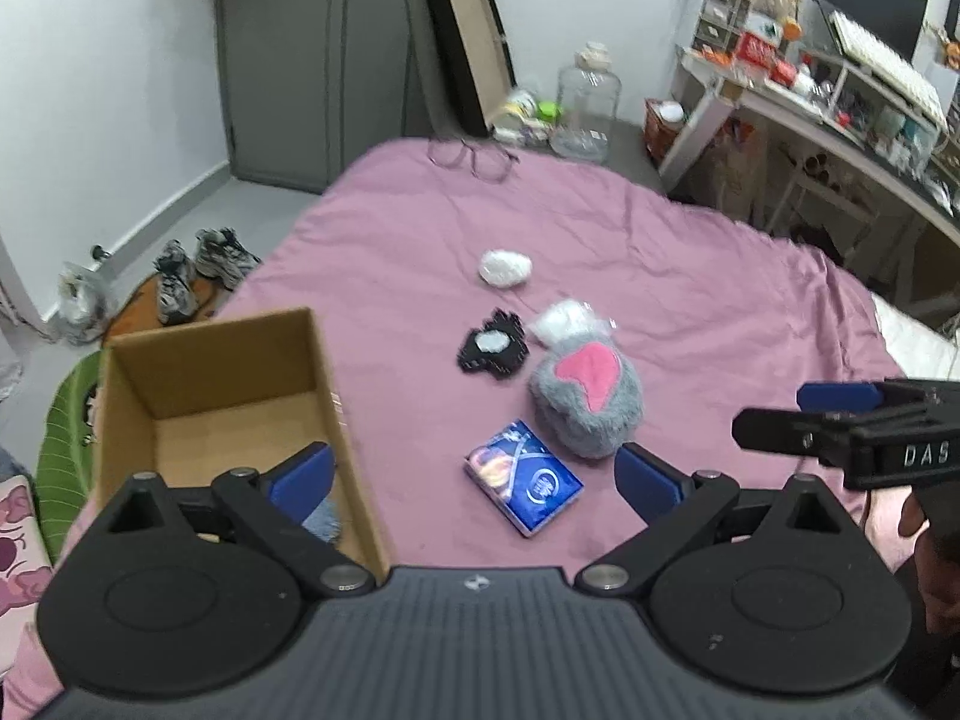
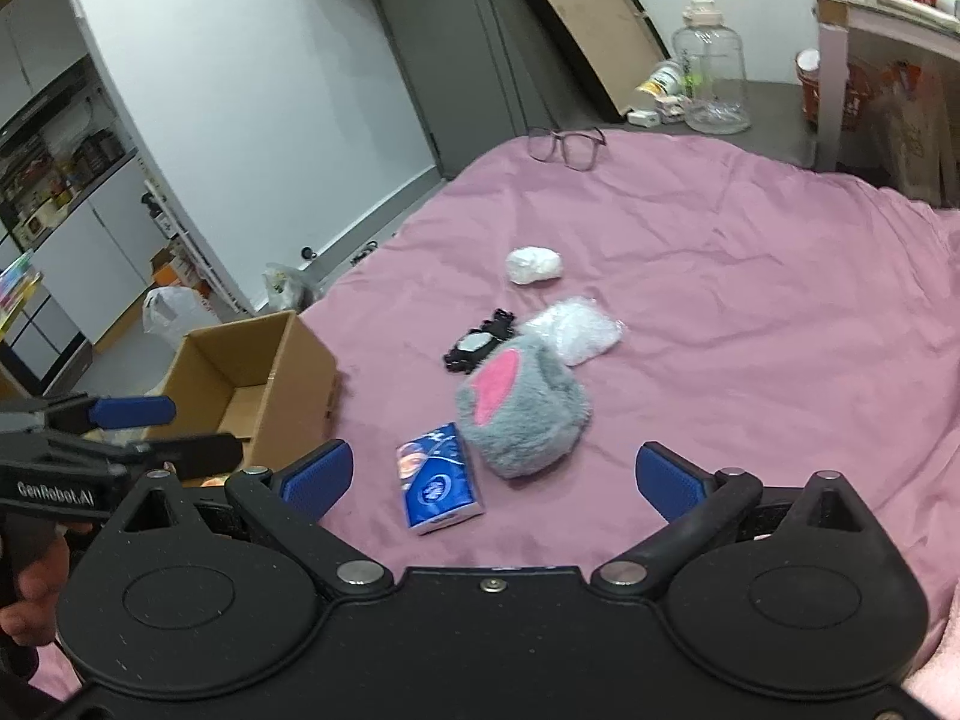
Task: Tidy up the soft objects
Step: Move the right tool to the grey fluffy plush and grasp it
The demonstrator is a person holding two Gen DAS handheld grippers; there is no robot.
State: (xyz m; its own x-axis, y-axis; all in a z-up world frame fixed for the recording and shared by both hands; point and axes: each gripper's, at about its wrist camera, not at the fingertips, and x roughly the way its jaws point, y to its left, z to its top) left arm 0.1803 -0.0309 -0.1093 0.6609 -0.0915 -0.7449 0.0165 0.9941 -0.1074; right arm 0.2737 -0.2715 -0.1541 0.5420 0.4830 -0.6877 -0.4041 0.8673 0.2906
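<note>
On the pink bedspread lie a grey plush with a pink patch [image 1: 585,399] [image 2: 522,414], a blue tissue pack [image 1: 524,485] [image 2: 438,487], a black frilly item with a pale centre [image 1: 493,348] [image 2: 478,343], a clear bag of white stuff [image 1: 564,319] [image 2: 576,327] and a white wad [image 1: 505,267] [image 2: 534,264]. An open cardboard box [image 1: 210,360] [image 2: 252,372] stands at the left; something light blue [image 1: 324,519] lies inside. My left gripper [image 1: 474,480] is open and empty, its left finger over the box. My right gripper [image 2: 495,477] is open and empty, just before the tissue pack and plush.
Glasses [image 1: 474,157] [image 2: 567,144] lie at the bed's far edge. Beyond it stand a clear jug [image 1: 585,102] [image 2: 711,72], a grey wardrobe [image 1: 312,60] and a cluttered desk [image 1: 840,90]. Shoes [image 1: 198,270] sit on the floor at the left.
</note>
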